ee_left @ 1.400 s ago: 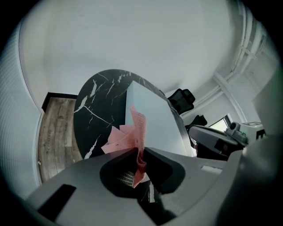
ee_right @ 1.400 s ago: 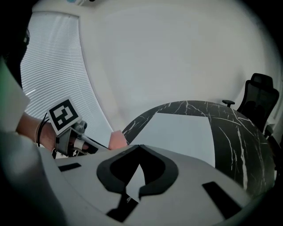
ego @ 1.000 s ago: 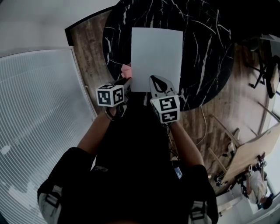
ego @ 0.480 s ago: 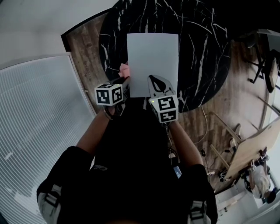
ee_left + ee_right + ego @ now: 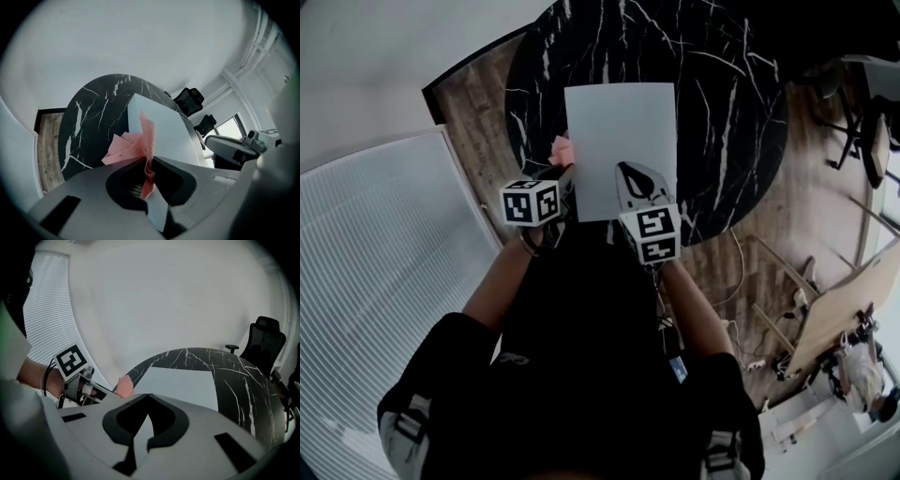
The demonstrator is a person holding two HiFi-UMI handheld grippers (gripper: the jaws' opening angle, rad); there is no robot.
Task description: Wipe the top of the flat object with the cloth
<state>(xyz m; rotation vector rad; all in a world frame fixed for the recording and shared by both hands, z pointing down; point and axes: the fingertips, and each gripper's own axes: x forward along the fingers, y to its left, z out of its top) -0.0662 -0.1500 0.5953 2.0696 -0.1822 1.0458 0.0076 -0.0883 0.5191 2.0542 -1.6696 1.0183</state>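
Since the earlier frames both tongs have slid a little further up toward the board, and the right tongs now overlap more of its near edge; the board itself looks unmoved on the desk, with the camera drifting too. The left tongs are pinching a pink cloth: a fold is clamped between the tips and the rest fans out loose ahead of them. From the head view the cloth sits just beside the board's left edge near its near corner, over the dark marble, not yet on the white top. The right tongs are pressed together with nothing in them, tips over the near right part of the board; I cannot tell whether they touch it. The step looks like bringing the cloth onto the board, so the wipe has not really started. To do it well: carry the cloth right, over the edge, then lower until the loose part lies flat on the top rather than only the pinched fold. Sweep in long overlapping strokes from the near edge to the far edge. Keep the pinch firm so the cloth does not pull out. The board looks light and may skid on smooth marble, so resting the right tongs on the near edge would help hold it.
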